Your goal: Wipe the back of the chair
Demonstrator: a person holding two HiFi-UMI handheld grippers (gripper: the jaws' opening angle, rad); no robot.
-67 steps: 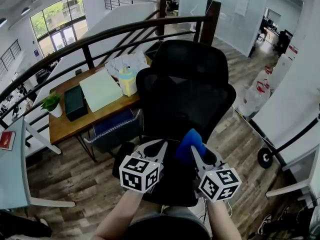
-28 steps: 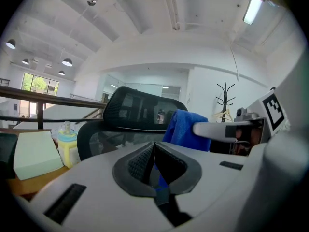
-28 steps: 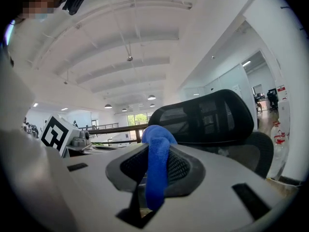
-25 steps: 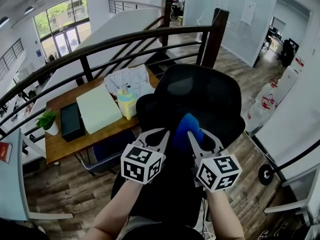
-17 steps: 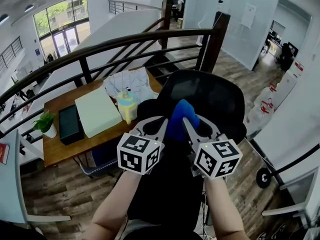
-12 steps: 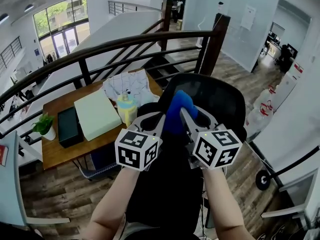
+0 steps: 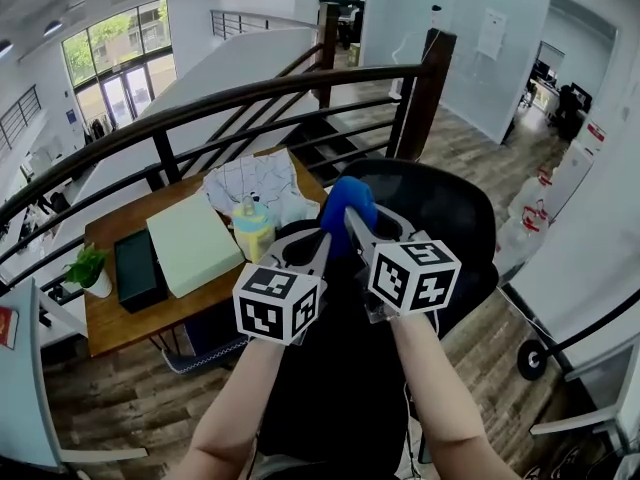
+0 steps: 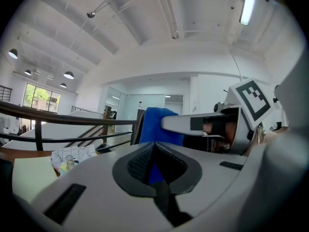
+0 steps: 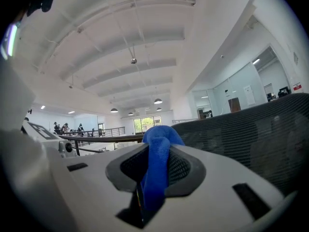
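The black mesh chair [image 7: 445,218] stands right in front of me, its back running under both arms. My right gripper [image 7: 347,220] is shut on a blue cloth [image 7: 345,203], which bulges out above its jaws near the top of the chair back. In the right gripper view the cloth [image 9: 157,151] is pinched between the pads, with the chair mesh [image 9: 251,129] close on the right. My left gripper [image 7: 318,242] sits just left of the cloth with its jaws together. The left gripper view shows its pads [image 8: 140,161] touching, and the cloth [image 8: 157,124] beyond them.
Beyond the chair on the left is a wooden desk [image 7: 125,303] with a green pad [image 7: 190,243], a black box [image 7: 133,263], a yellow-capped bottle [image 7: 253,230], papers [image 7: 255,180] and a small plant [image 7: 88,266]. A dark railing [image 7: 200,108] runs behind it. Water jugs [image 7: 520,238] stand at the right.
Both grippers and the blue cloth have risen along the chair back, from its lower part to its top. The right gripper has also shifted slightly left.
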